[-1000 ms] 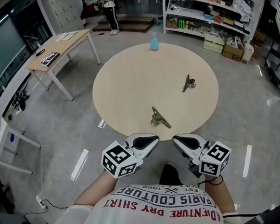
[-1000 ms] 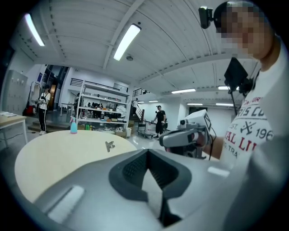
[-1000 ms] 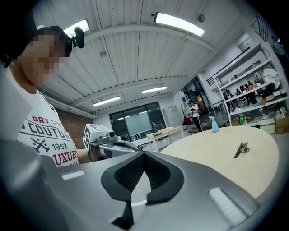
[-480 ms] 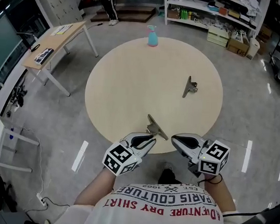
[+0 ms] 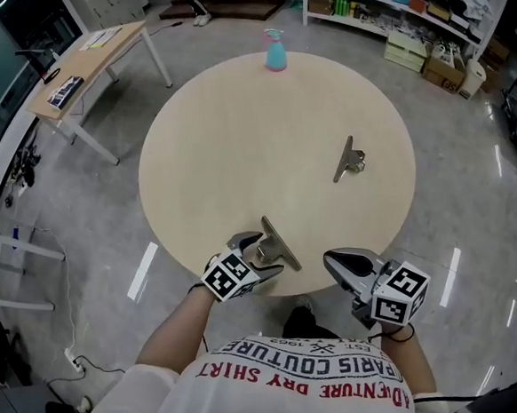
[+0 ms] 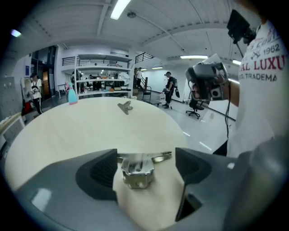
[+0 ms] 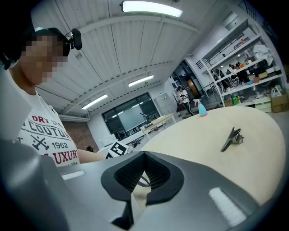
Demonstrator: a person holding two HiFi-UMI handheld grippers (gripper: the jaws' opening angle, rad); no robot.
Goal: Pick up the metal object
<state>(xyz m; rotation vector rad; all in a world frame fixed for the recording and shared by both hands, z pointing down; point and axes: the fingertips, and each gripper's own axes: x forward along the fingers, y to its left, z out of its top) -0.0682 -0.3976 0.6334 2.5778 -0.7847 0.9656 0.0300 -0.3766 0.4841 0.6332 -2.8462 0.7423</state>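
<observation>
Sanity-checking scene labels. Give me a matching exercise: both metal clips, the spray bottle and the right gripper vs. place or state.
1. near metal clip
2. far metal clip
3. spray bottle
4. right gripper

A. far edge of table
B. fingers together, nothing held
C. right of table centre
D. near edge of table

Pairs: 1-D; 2-C; 3-A; 4-B
</observation>
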